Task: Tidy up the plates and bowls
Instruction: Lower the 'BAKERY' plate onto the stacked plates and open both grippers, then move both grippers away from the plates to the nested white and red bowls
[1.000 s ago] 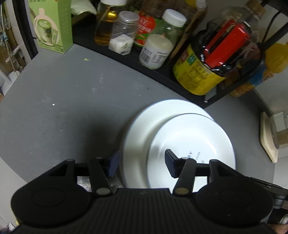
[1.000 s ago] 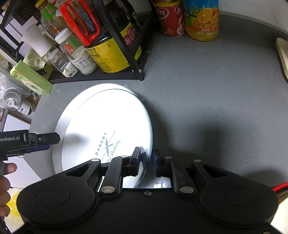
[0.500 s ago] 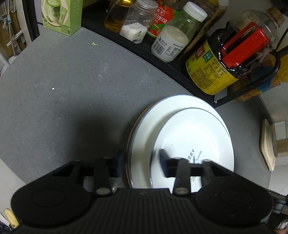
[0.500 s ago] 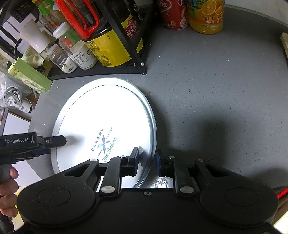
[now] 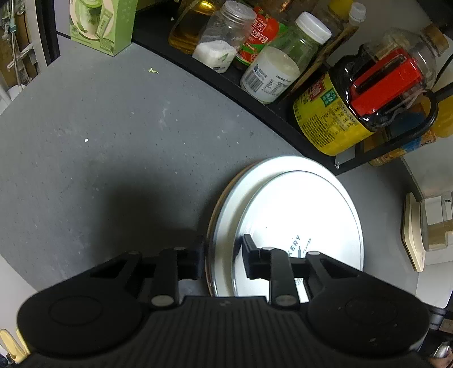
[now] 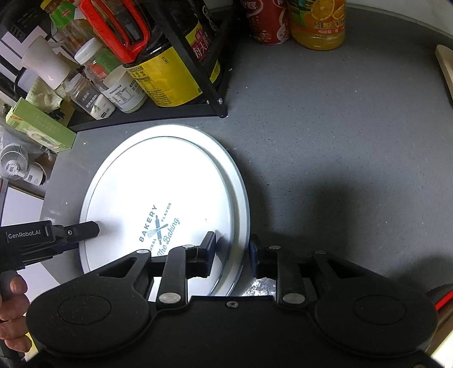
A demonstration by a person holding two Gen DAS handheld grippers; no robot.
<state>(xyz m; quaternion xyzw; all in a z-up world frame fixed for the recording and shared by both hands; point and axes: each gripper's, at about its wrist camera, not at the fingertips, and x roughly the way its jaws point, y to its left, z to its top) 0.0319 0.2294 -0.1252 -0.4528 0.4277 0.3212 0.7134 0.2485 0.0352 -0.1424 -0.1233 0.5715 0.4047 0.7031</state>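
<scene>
While both tongs stand open astride opposite rims, left gripper (image 5: pixel 222 254) and right gripper (image 6: pixel 232 249) grip nothing; the plate (image 6: pixel 158 198), apparently stacked on another, lies near the counter (image 6: pixel 325 141) edge, beside the rack (image 6: pixel 209 93).

I see open grey counter (image 5: pixel 93 147) left of plates (image 5: pixel 297 215), room to pass there. Right of plates also bare counter, as my right view shows. Behind plates: black rack (image 6: pixel 198 113) with jars and big yellow-label bottle (image 5: pixel 334 119) close to rim, blocks reach from back. Green box (image 5: pixel 102 22) far left corner. Juice bottle (image 6: pixel 317 22) and can (image 6: pixel 266 22) at far edge.
</scene>
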